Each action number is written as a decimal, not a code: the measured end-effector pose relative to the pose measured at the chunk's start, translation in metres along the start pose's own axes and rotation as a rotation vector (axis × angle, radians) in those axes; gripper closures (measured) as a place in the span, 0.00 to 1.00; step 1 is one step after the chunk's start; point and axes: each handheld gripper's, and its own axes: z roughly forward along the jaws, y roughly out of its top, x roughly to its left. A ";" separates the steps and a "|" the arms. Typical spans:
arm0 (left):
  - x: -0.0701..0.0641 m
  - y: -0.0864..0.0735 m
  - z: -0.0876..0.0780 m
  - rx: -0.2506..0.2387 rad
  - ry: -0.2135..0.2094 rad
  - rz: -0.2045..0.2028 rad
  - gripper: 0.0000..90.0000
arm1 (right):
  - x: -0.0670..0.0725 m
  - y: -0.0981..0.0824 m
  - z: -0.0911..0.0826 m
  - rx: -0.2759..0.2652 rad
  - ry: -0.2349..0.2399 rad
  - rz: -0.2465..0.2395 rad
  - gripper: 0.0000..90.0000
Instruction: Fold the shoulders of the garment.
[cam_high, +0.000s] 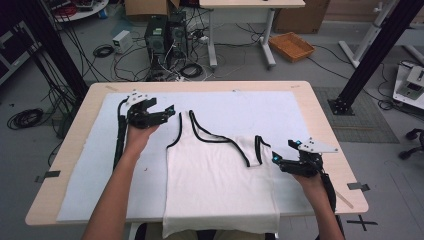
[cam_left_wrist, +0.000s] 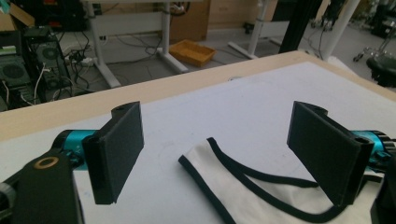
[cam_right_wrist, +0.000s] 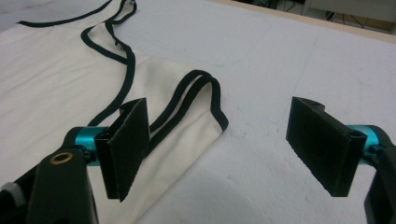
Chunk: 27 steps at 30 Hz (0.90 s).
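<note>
white tank top (cam_high: 220, 185) with black trim spread flat on a pale mat (cam_high: 85, 185) over a wooden table (cam_high: 320, 115), hem hanging past the near edge. left gripper (cam_high: 167, 111) spread wide and empty, one shoulder strap (cam_left_wrist: 243, 182) lying just ahead between its jaws. right gripper (cam_high: 282, 152) likewise gaping, gripping nothing, other strap (cam_right_wrist: 196, 102) just beyond its left jaw.

Left gripper (cam_high: 165, 112): black body, grey three-cornered plate on top, black cable along the bare forearm. Right gripper (cam_high: 282, 152): same build. Both: flat black rectangular jaws with ribbed pads, teal metal collars, one brass-ringed screw hole. No sleeves.
</note>
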 end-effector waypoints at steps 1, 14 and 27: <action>-0.001 0.003 0.016 0.039 0.008 0.008 0.21 | -0.001 -0.001 -0.001 0.004 -0.004 0.003 0.24; -0.008 -0.032 0.087 0.321 0.089 0.069 0.29 | -0.001 -0.010 -0.006 0.027 0.005 0.017 0.24; -0.016 -0.047 0.099 0.375 -0.032 0.155 0.75 | -0.001 -0.012 -0.003 0.040 0.003 0.023 0.24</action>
